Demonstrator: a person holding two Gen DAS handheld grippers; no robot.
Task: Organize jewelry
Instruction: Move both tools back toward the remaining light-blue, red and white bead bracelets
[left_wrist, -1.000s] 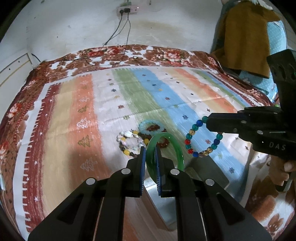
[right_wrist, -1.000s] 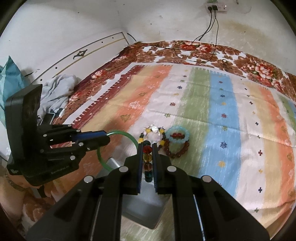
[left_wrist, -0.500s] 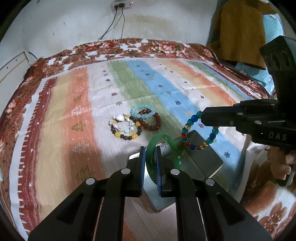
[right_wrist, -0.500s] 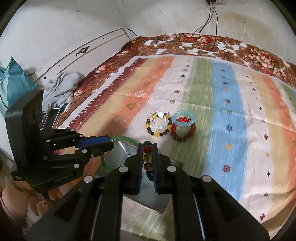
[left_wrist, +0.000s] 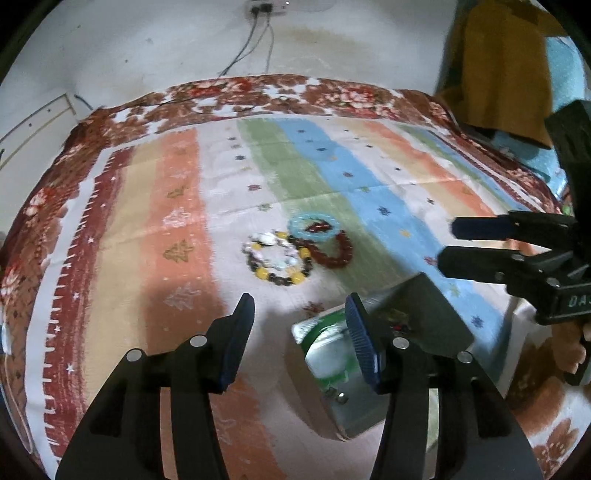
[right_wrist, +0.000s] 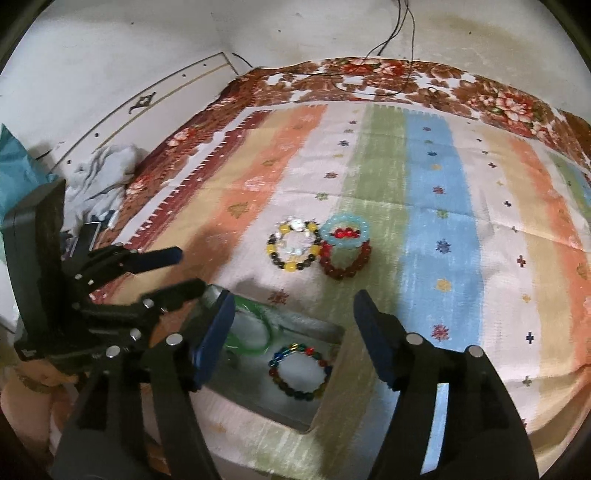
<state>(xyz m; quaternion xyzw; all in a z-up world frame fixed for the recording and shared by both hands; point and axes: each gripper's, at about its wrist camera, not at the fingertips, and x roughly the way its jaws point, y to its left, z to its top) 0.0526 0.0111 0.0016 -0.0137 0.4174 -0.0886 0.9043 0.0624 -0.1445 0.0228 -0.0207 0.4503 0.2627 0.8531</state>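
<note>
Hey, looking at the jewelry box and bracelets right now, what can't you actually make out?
- Left wrist view: the box interior is partly hidden by the left gripper finger and blurred.
- Right wrist view: the green bangle is partly behind the right gripper finger.
- Bracelets on the bedspread: bead detail blurred.

The left tongs (left_wrist: 299, 325) gape wide above a metal box (left_wrist: 354, 391) near the bed's (left_wrist: 122, 258) front edge; a green bangle (left_wrist: 317, 325) lies inside. Three bead bracelets (left_wrist: 295, 251) lie touching toward the bed's middle. The right tongs (left_wrist: 448, 245), also parted, hover beyond the box.
</note>
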